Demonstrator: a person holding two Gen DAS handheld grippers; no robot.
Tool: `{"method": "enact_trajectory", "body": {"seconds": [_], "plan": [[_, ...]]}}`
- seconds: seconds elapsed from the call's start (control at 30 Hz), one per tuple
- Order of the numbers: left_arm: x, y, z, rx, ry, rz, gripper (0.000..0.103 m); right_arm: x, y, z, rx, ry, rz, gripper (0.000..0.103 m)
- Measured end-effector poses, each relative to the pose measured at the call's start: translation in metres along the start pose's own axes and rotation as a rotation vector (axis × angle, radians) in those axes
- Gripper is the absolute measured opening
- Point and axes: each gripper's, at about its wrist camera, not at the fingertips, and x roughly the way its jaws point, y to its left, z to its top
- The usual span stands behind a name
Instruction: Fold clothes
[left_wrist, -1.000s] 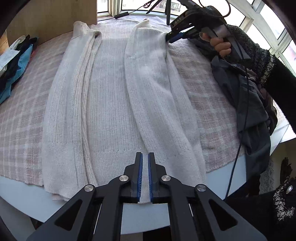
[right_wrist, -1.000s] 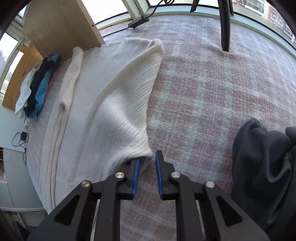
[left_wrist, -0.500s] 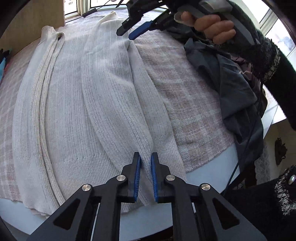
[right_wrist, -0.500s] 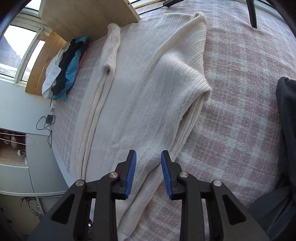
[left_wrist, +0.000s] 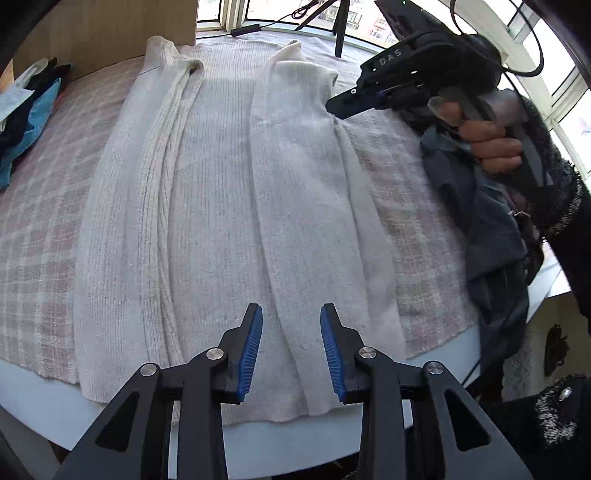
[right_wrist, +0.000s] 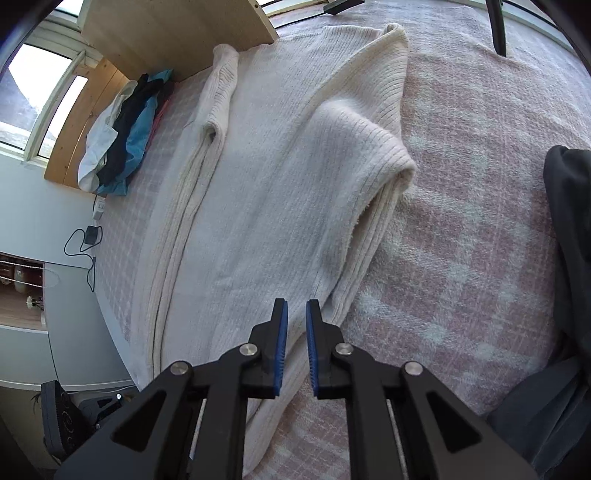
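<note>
A cream knit sweater lies flat on the pink plaid cloth, both side edges folded inward. My left gripper hovers just over the hem near the table's front edge. Its jaws are opening and only the flat knit shows below the gap. In the left wrist view a hand holds my right gripper beside the folded right shoulder. In its own view the right gripper hangs over the sweater near its folded edge. Its jaws are closing to a narrow gap with nothing between the pads.
A dark grey garment heap lies on the table's right side, also visible at the right edge. A pile of blue, black and white clothes sits far left by a wooden board. A tripod leg stands behind. The table's white rim runs close in front.
My left gripper's jaws have spread apart over the hem. My right gripper let go of the folded shoulder and moved sideways over the sweater, its jaws widening and then narrowing.
</note>
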Motion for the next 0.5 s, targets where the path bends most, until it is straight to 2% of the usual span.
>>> {"method": "enact_trajectory", "body": {"seconds": [0.03,0.07,0.13,0.23,0.27,0.3,0.4,0.47,0.5], "plan": [[0.008,-0.004,-0.001,0.021,0.017,0.010,0.028,0.002,0.003,-0.002,-0.011,0.004,-0.005,0.017],[0.014,-0.007,-0.002,0.037,0.023,-0.003,0.015,0.005,0.005,-0.005,-0.020,0.010,-0.001,0.022],[0.014,-0.011,-0.003,0.049,0.010,-0.022,0.007,0.016,0.012,-0.008,-0.026,0.021,-0.015,0.026],[0.005,-0.003,-0.004,0.012,-0.001,0.112,0.007,0.027,0.015,-0.008,-0.032,0.027,-0.048,0.026],[0.000,0.000,-0.005,0.006,-0.010,0.145,0.010,0.028,0.016,-0.008,-0.030,0.028,-0.047,0.026],[-0.006,0.001,-0.006,0.001,-0.013,0.136,0.013,0.028,0.017,-0.008,-0.026,0.028,-0.044,0.026],[-0.023,-0.011,-0.011,0.038,-0.042,0.039,0.024,0.026,0.017,-0.006,-0.009,0.024,-0.028,0.027],[-0.019,-0.033,-0.013,0.113,-0.038,0.006,0.032,0.026,0.016,-0.003,0.005,0.023,-0.017,0.031],[-0.016,-0.044,-0.013,0.152,-0.034,-0.008,0.033,0.027,0.015,-0.001,0.015,0.023,-0.012,0.031]]}}
